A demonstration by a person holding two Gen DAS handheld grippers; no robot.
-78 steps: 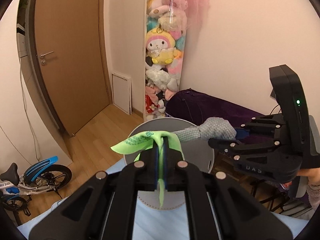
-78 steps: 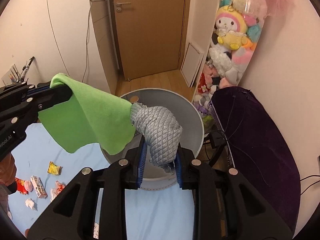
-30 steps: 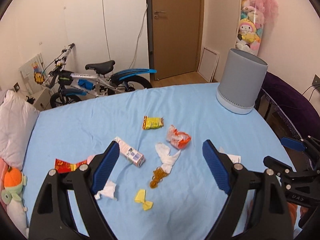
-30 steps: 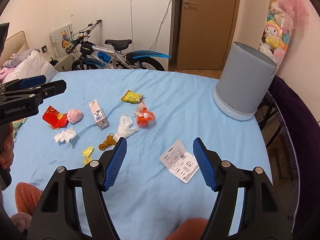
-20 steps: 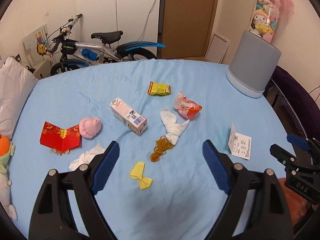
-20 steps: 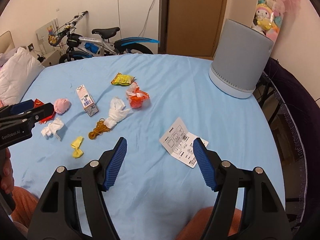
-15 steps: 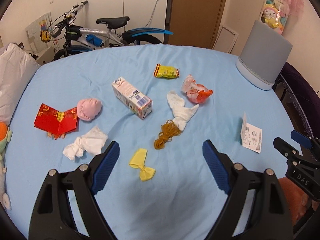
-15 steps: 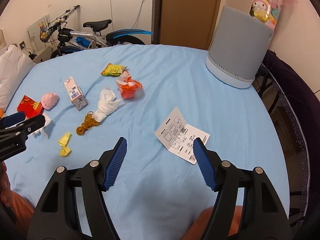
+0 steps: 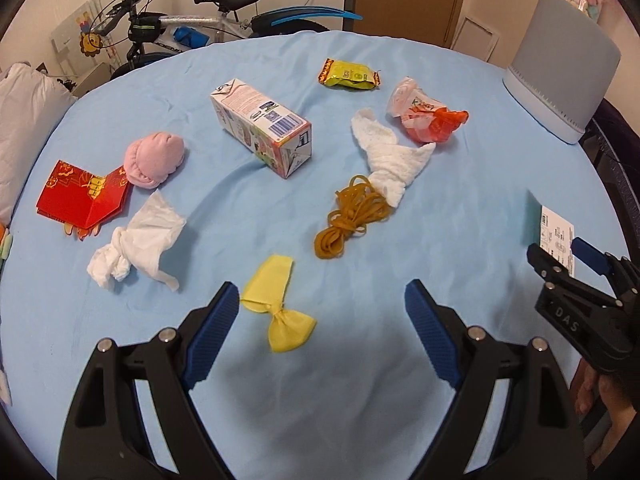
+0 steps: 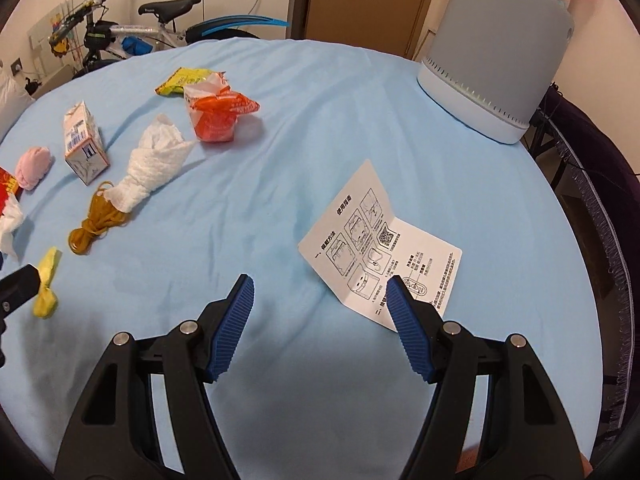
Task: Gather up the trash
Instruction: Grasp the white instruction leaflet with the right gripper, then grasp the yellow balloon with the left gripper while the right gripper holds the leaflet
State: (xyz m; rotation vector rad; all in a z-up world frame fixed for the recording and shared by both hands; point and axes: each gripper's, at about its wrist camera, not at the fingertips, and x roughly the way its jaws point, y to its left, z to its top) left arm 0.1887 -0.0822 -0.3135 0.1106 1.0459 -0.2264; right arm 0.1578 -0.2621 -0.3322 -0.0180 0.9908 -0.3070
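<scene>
Hovering over blue sheet, left gripper jaws wide and empty above yellow wrapper. Right gripper jaws also wide, empty, leaflet by right pad. Bin standing at far edge.

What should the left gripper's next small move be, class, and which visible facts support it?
Probably lower the open left gripper onto the yellow wrapper. It lies loose on the blue sheet, nearest of the scraps, just ahead of the empty jaws, close to the left finger.
</scene>
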